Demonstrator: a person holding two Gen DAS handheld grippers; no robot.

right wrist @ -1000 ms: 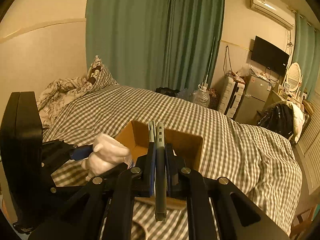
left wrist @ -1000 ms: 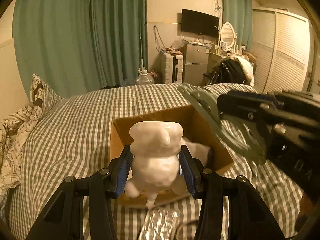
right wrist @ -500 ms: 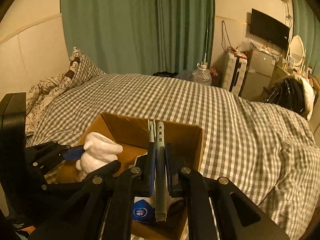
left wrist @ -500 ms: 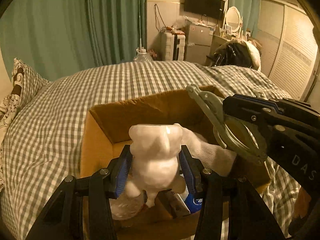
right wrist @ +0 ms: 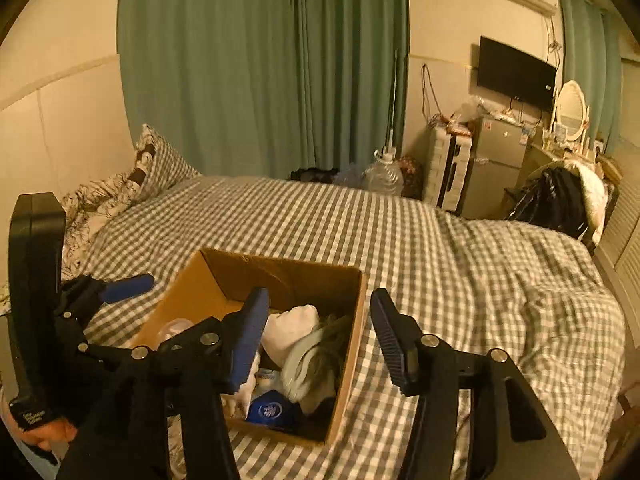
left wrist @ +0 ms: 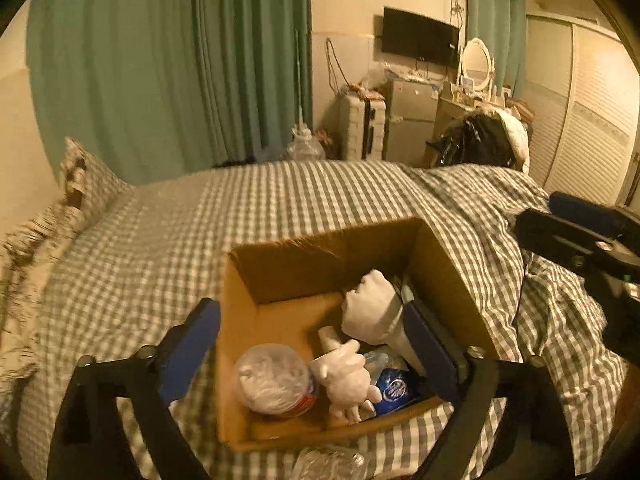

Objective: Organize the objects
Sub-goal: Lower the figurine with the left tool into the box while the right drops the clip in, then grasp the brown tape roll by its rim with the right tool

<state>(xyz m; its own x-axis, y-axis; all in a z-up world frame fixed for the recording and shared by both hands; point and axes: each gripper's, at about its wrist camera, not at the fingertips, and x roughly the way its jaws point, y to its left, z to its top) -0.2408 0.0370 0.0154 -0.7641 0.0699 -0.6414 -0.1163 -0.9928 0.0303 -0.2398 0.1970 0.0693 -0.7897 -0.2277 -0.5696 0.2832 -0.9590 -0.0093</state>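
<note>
White glossy animal figurine point(left wrist: 347, 376) noted lying in open brown cardboard box point(left wrist: 448, 276) on checked bedspread point(left wrist: 280, 208), near box's 6 o'clock wall, between clear lidded plastic tub point(left wrist: 272, 378) at 9 o'clock and blue round-logo packet point(left wrist: 394, 390) at 3 o'clock. Judged rigid, light, slippery, chip-prone; torso grip advised. Left gripper point(left wrist: 316, 354) jaws spread wide, nothing held. Right gripper point(right wrist: 320, 340) jaws wide, nothing held.

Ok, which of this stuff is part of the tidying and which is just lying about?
Job: cardboard box, white figurine, white sock, blue packet, plastic tub, both open claws.
Lying about: pillow, water jug, suitcase, fridge, TV.
</note>
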